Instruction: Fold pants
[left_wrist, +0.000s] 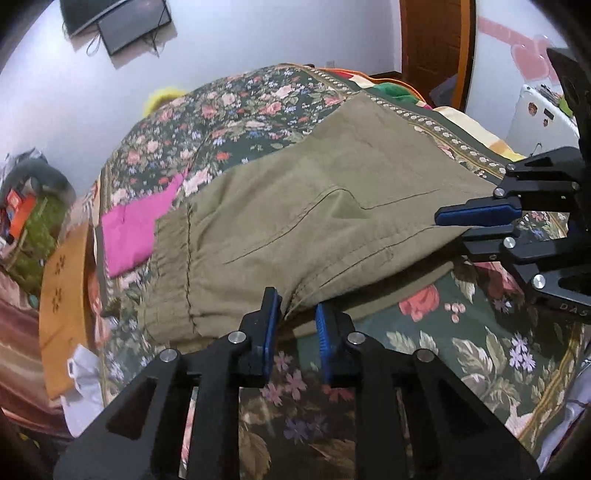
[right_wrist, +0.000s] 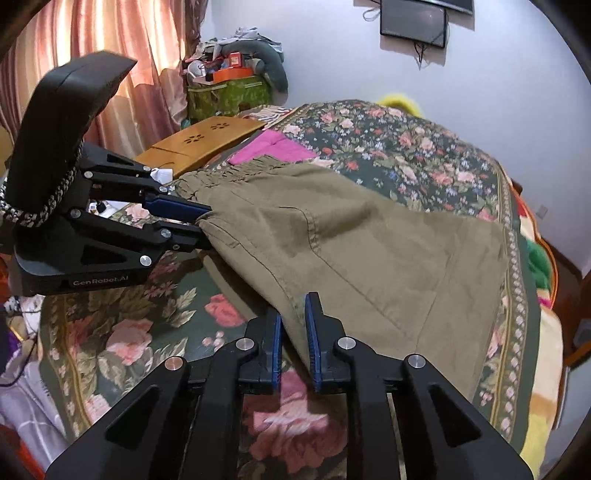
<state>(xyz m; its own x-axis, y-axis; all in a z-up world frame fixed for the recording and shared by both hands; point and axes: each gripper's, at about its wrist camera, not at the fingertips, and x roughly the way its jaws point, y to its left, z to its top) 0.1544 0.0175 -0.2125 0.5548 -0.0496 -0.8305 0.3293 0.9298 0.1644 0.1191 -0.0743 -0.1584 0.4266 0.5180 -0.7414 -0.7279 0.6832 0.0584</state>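
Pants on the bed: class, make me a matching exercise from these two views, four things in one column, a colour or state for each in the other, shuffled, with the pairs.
Things:
1. pants
2. bedspread
3. folded cloth
4. left gripper

Colour or state:
A. pink, lying by the waistband
B. jaws closed on the near edge of the fabric
C. olive green, spread out and lifted at the near edge
D. dark green with flowers

Pairs: 1-C, 2-D, 3-A, 4-B
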